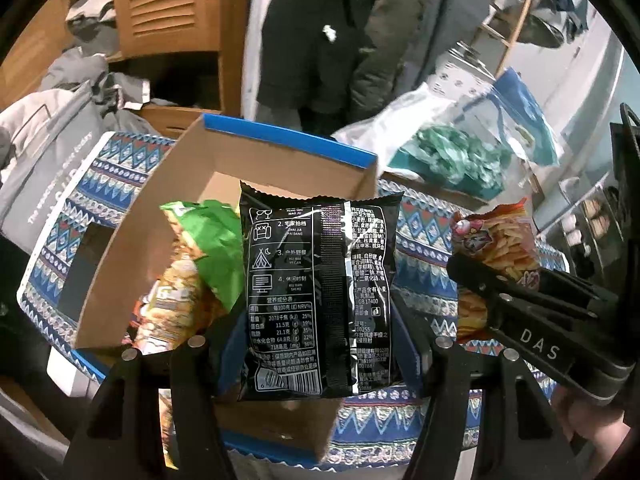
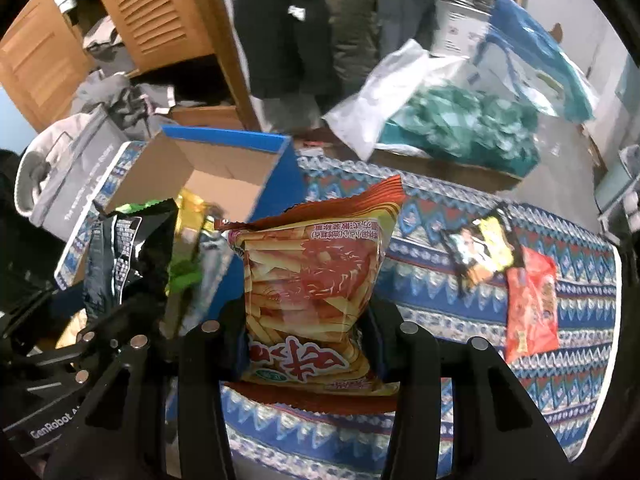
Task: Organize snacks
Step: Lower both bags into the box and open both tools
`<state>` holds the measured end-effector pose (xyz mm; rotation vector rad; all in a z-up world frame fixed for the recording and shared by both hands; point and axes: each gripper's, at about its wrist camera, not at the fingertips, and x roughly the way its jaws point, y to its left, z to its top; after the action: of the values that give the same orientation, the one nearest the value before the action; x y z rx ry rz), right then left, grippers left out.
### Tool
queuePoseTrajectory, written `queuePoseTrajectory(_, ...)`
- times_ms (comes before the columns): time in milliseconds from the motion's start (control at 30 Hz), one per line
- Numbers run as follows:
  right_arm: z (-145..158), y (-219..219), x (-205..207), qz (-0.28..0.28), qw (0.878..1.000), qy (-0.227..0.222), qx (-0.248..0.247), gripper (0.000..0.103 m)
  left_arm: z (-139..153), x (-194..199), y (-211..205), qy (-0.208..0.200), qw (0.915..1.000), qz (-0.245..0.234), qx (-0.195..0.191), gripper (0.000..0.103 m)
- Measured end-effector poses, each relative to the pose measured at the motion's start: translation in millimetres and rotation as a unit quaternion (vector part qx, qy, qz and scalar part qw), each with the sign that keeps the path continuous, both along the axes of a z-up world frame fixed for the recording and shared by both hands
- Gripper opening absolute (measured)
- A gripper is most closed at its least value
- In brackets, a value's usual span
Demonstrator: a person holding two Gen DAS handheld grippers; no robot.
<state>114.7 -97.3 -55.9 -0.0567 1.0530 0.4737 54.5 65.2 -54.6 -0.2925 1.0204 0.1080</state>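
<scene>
With both tools clamping packets, left tool (image 1: 316, 356) black bag (image 1: 320, 292), right tool (image 2: 308, 356) fries bag (image 2: 312, 292), I'm lining them over the box (image 1: 280, 152) for dropping.

A home bedroom: louvered wooden wardrobe (image 1: 172, 4), hanging coats (image 1: 320, 32) (dark ones), patterned bedspread (image 2: 460, 216).

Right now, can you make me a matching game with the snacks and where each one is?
Things:
1. black packet
2. orange fries packet
3. green packet
4. red packet

Places:
A. lying flat on the patterned cloth
B. inside the cardboard box
C. held in the left gripper
D. held in the right gripper

Pairs: 1-C, 2-D, 3-B, 4-A
</scene>
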Motion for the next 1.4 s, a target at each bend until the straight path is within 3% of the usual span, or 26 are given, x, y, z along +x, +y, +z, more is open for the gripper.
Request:
queuePoseTrajectory(433, 10, 65, 19, 0.066, 0.998, -0.005, -0.006, 0.045, -10, 8, 47, 0.008, 0.9987, 0.049, -0.012, 0.065)
queuePoseTrajectory(767, -6, 112, 43, 0.106, 0.994, 0.012, -0.027, 0.045, -21, 23, 76, 0.02, 0.995, 0.093, -0.03, 0.065)
queuePoseTrajectory(967, -16, 116, 51, 0.116, 0.993, 0.034, -0.012, 0.046, -25, 26, 81, 0.025, 0.9932, 0.109, -0.032, 0.067)
queuePoseTrajectory(1133, -16, 113, 52, 0.118, 0.993, 0.021, -0.011, 0.057, -26, 27, 77, 0.031, 0.9937, 0.106, -0.022, 0.077)
queuePoseTrajectory(1300, -8, 101, 58, 0.105, 0.994, 0.018, 0.004, 0.059, -26, 26, 75, 0.034, 0.9938, 0.104, -0.018, 0.077)
queuePoseTrajectory(1400, 0, 92, 59, 0.095, 0.995, 0.011, 0.014, 0.067, -26, 24, 74, 0.035, 0.9937, 0.104, -0.02, 0.078)
